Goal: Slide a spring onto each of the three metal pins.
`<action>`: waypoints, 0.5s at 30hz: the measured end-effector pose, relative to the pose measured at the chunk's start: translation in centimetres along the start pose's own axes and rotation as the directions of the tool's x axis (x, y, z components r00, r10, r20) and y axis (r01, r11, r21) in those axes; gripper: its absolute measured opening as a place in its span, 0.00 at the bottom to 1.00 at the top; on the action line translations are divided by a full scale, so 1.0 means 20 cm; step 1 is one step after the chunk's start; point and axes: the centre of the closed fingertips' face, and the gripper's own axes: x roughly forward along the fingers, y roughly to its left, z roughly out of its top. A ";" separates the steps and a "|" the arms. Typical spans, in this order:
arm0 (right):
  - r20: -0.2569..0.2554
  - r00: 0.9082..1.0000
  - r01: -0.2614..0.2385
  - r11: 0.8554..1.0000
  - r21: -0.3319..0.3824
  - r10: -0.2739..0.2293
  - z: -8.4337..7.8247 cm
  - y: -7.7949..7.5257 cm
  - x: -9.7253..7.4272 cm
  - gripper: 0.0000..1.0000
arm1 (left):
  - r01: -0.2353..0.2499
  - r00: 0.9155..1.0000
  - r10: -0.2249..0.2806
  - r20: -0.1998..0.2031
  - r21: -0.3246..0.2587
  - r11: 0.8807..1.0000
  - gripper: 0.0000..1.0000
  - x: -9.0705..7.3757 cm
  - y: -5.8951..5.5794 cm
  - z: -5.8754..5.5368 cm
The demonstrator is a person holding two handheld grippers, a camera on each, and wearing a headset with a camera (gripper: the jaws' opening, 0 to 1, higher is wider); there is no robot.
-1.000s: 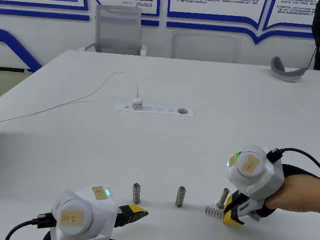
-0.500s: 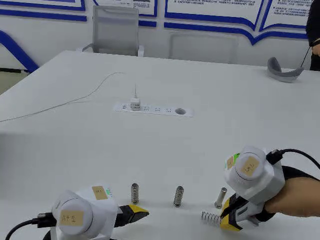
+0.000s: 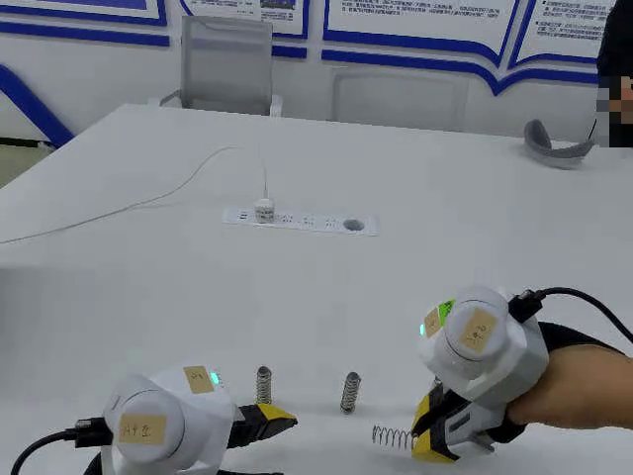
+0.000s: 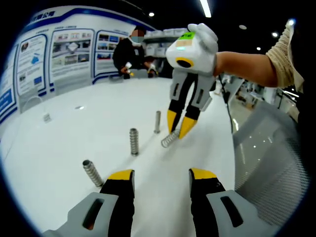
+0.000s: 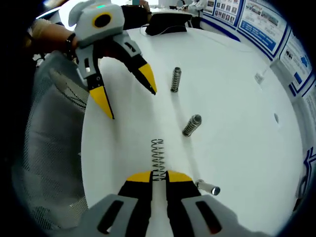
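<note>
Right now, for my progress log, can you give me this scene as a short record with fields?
pins already fitted: two, the left pin and the middle pin, each with a spring on it
bare pin: upright, no spring, close to the right tongs
loose spring: pinched at one end, sticking out ahead of the right tongs
right tongs: shut on the loose spring
left tongs: open, empty
left to do: one pin
</note>
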 end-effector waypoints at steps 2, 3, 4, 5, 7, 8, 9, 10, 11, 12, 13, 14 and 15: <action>0.001 1.000 -0.004 1.000 -0.016 0.004 0.02 0.01 0.00 0.12 | 0.004 1.000 -0.004 0.001 0.006 1.000 0.44 0.00 0.00 0.01; 0.000 1.000 -0.006 1.000 -0.022 0.006 0.03 0.02 0.00 0.12 | 0.005 1.000 -0.005 0.001 0.009 1.000 0.44 0.00 -0.01 0.01; 0.001 1.000 -0.009 0.999 -0.032 0.009 0.04 0.02 0.00 0.12 | 0.006 1.000 -0.006 0.002 0.013 1.000 0.43 0.00 -0.01 0.01; 0.001 1.000 -0.011 0.999 -0.037 0.011 0.05 0.03 0.00 0.12 | 0.007 1.000 -0.007 0.003 0.015 1.000 0.43 0.01 -0.01 0.01; 0.001 1.000 -0.014 0.999 -0.048 0.014 0.07 0.03 0.00 0.12 | 0.008 1.000 -0.008 0.004 0.019 1.000 0.42 0.01 -0.01 0.02; 0.002 1.000 -0.015 0.998 -0.056 0.015 0.08 0.04 0.00 0.12 | 0.009 1.000 -0.009 0.005 0.021 1.000 0.42 0.01 -0.01 0.02; 0.003 1.000 -0.017 0.998 -0.059 0.017 0.09 0.04 0.00 0.12 | 0.010 1.000 -0.010 0.006 0.021 1.000 0.42 0.01 -0.01 0.02; 0.003 1.000 -0.019 0.998 -0.065 0.020 0.10 0.05 0.00 0.12 | 0.010 1.000 -0.010 0.008 0.024 1.000 0.42 0.01 -0.01 0.03; 0.002 1.000 -0.020 0.997 -0.070 0.021 0.10 0.05 0.00 0.12 | 0.011 1.000 -0.011 0.008 0.026 1.000 0.41 0.01 -0.01 0.03; 0.000 1.000 -0.023 0.997 -0.078 0.023 0.11 0.05 0.01 0.12 | 0.012 1.000 -0.012 0.008 0.028 1.000 0.41 0.01 -0.02 0.03; 0.000 1.000 -0.025 0.996 -0.083 0.025 0.11 0.06 0.01 0.12 | 0.013 1.000 -0.013 0.009 0.030 0.999 0.41 0.01 -0.02 0.03; 0.000 1.000 -0.027 0.995 -0.091 0.027 0.13 0.07 0.01 0.12 | 0.014 1.000 -0.015 0.009 0.032 0.999 0.40 0.01 -0.02 0.04; 0.001 1.000 -0.027 0.995 -0.097 0.028 0.13 0.07 0.01 0.12 | 0.017 1.000 -0.017 0.010 0.035 0.999 0.40 0.01 -0.03 0.04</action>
